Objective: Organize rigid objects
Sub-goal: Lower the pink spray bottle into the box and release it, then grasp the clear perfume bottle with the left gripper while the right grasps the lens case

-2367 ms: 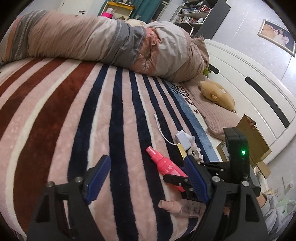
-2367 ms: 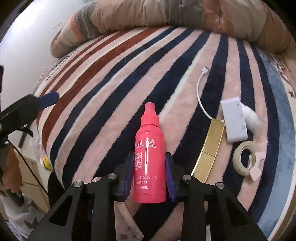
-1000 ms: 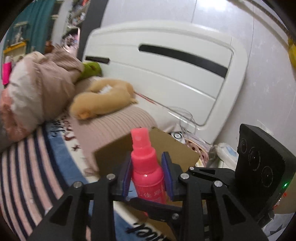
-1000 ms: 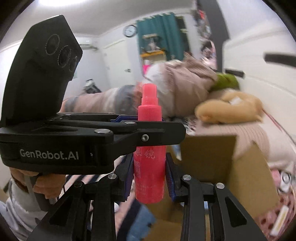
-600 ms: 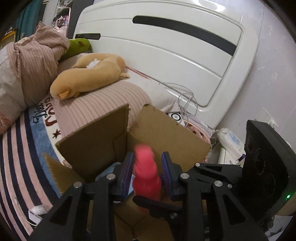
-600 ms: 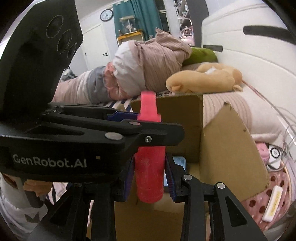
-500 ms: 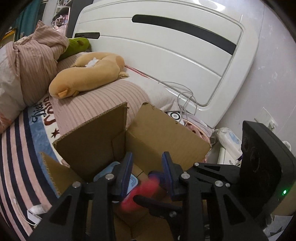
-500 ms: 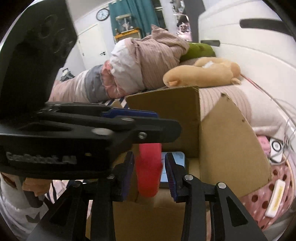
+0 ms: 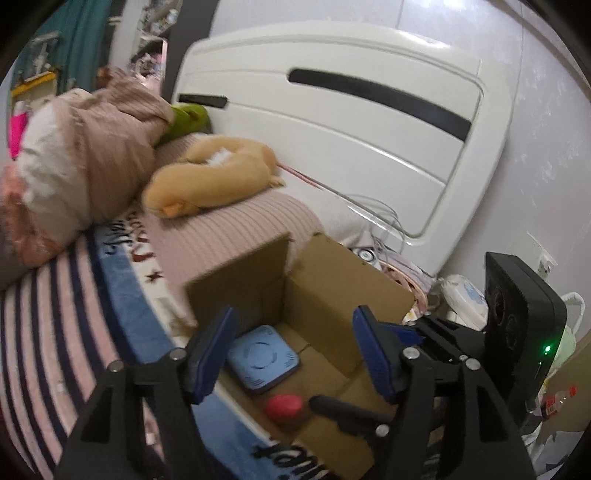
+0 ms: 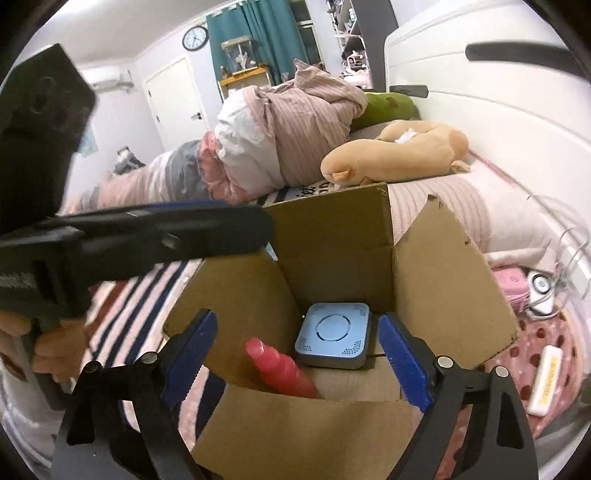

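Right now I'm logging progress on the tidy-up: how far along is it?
Done: the pink spray bottle lies inside the cardboard box, beside a blue square device. In hand: nothing; the left gripper and right gripper are both opening, empty, over the box. Left: cannot tell from these views, since no other loose items show on the bed.

- A white headboard with a dark slot stands against the pale wall.
- On the bed, a striped blanket spreads out, a bundled duvet heaped behind it.
- A tan plush pillow lies near the headboard.
- Far back there are teal curtains, a round wall clock and a white door.
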